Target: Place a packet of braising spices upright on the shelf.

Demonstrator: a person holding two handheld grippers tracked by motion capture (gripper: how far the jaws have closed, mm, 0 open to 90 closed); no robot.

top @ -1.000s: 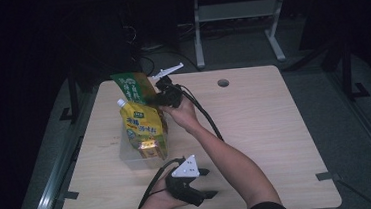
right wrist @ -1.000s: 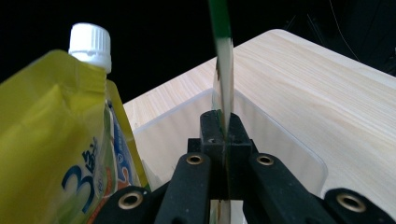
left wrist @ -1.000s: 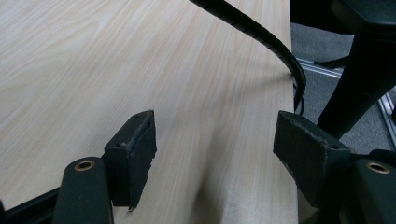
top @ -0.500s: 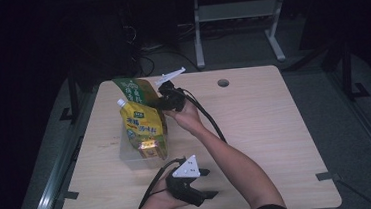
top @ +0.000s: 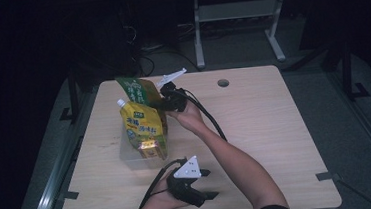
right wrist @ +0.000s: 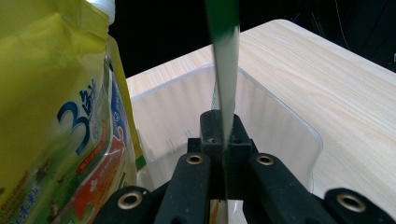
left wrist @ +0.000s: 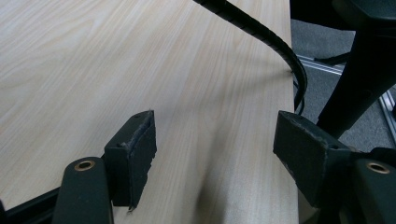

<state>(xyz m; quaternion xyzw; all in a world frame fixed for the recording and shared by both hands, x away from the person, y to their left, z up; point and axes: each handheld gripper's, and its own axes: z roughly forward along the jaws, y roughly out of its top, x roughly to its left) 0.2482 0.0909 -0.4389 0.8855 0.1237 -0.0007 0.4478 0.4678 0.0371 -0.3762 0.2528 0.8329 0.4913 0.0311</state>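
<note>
Clear plastic bin (top: 133, 158) near the table's (top: 255, 124) left edge, yellow pouch (top: 144, 125) already standing in it. The right gripper (top: 161, 106) has its jaws clamped flat on the edge of a green pouch (top: 134, 90), which hangs over the bin's far end, behind the yellow one. In the right gripper view the green pouch (right wrist: 223, 60) runs edge-on straight up out of the closed jaws, with the bin's wall (right wrist: 280, 126) beyond and the yellow pouch (right wrist: 56, 116) close on the left.

Risks, as I read them: the grip is on a thin seam only, so the pouch could slip or swing as it goes down; its lower corner may catch the bin's rim or shove the yellow pouch over, and the light bin could slide. How much room is left inside the bin is hard to judge from here.

Left gripper (top: 202, 184) rests low at the near edge, jaws wide apart with nothing between them, well apart from the bin.
</note>
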